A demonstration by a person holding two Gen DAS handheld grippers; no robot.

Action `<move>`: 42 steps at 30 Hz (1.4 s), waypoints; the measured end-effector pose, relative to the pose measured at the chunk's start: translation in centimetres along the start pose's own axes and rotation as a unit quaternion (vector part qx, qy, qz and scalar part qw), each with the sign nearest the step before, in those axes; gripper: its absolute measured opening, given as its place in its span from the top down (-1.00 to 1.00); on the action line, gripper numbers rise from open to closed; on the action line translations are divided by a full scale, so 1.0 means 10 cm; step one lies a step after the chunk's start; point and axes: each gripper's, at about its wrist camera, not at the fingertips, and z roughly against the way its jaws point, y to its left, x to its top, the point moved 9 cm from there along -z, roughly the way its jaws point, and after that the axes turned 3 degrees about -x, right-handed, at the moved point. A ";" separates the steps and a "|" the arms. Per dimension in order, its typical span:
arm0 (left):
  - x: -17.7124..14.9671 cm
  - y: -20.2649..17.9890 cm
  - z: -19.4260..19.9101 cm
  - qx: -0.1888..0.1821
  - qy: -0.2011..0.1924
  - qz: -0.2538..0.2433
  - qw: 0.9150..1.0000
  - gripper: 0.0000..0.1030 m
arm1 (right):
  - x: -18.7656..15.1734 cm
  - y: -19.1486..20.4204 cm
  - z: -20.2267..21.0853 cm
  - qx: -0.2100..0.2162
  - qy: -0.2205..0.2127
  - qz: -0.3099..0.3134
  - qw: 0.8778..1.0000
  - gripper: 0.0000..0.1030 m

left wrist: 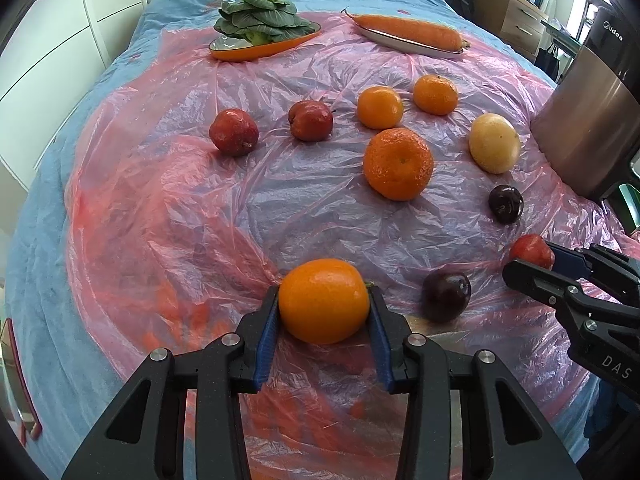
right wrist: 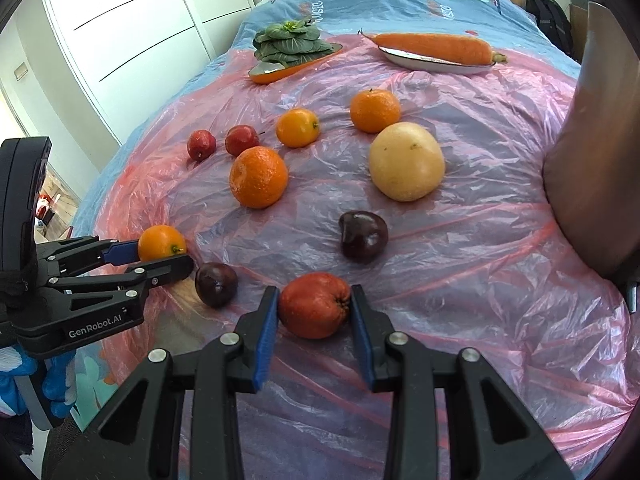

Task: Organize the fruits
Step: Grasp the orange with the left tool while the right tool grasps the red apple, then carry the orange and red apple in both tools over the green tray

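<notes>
My left gripper [left wrist: 324, 308] is shut on a smooth orange fruit [left wrist: 323, 300] low over the pink plastic sheet [left wrist: 180, 208]; it also shows in the right wrist view [right wrist: 160, 242]. My right gripper [right wrist: 314, 306] is shut on a red apple [right wrist: 314, 305], seen at the right edge of the left wrist view [left wrist: 530, 249]. On the sheet lie two small red apples [left wrist: 234, 132] [left wrist: 311, 120], three oranges [left wrist: 380, 107] [left wrist: 435, 94] [left wrist: 398, 163], a yellow pear [left wrist: 495, 143] and two dark plums [left wrist: 506, 204] [left wrist: 447, 296].
At the far end of the bed, an orange dish [left wrist: 240, 50] holds leafy greens [left wrist: 260, 18] and a white dish [left wrist: 404, 44] holds a carrot [left wrist: 412, 30]. A steel appliance [left wrist: 592, 120] stands at the right edge. White wardrobe doors [right wrist: 132, 20] are on the left.
</notes>
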 end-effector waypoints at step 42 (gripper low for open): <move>0.01 -2.88 1.19 -0.179 -0.050 -0.162 0.969 0.30 | -0.55 -2.04 2.01 -0.138 -0.094 -0.127 0.978 0.86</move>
